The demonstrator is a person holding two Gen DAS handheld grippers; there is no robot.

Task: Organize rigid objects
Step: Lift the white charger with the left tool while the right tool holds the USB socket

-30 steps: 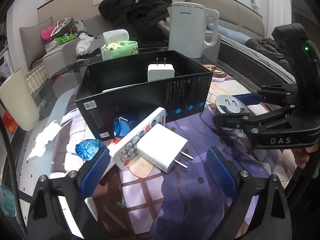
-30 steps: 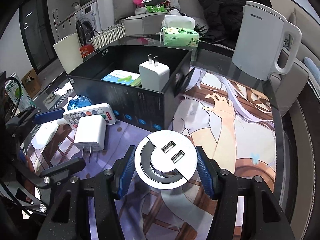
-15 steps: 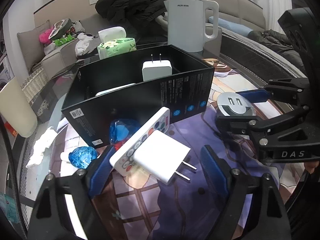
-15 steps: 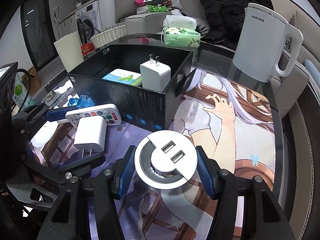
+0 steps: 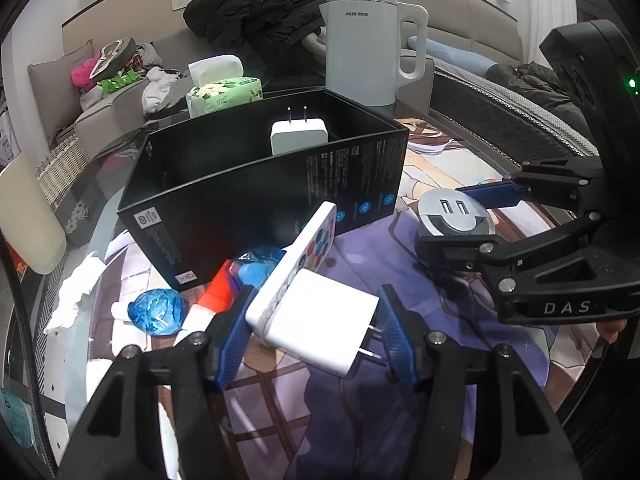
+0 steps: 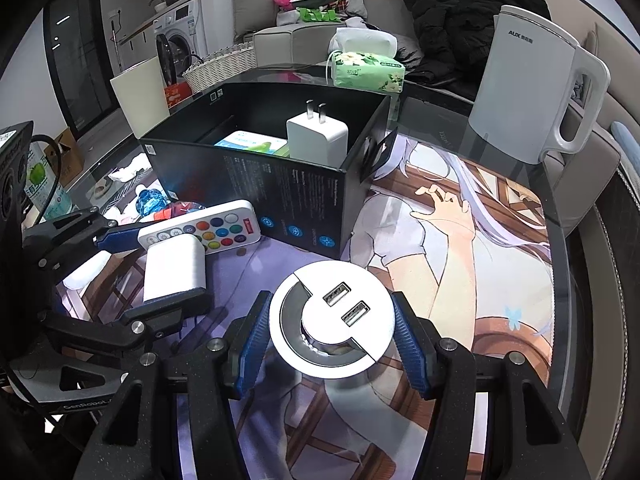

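Observation:
A black open box (image 5: 264, 196) stands on the printed mat, with a white charger (image 5: 298, 136) upright inside it; the box (image 6: 280, 196) also shows in the right wrist view. My left gripper (image 5: 316, 338) is closing around a white wall charger (image 5: 320, 330) and the end of a white remote with coloured buttons (image 5: 304, 248); its blue pads touch both sides. My right gripper (image 6: 332, 338) is shut on a round white USB socket hub (image 6: 332, 320), held just above the mat to the right of the box.
A white kettle (image 5: 368, 48) stands behind the box. A green tissue pack (image 5: 224, 96) is at the back left. Blue plastic pieces (image 5: 158, 312) and a red-and-white tube (image 5: 212, 300) lie left of the remote. Crumpled tissue (image 5: 76, 292) lies near the table's left edge.
My left gripper has moved forward and narrowed around the charger and remote end, and the remote now tilts up. My right gripper holds the hub steady.

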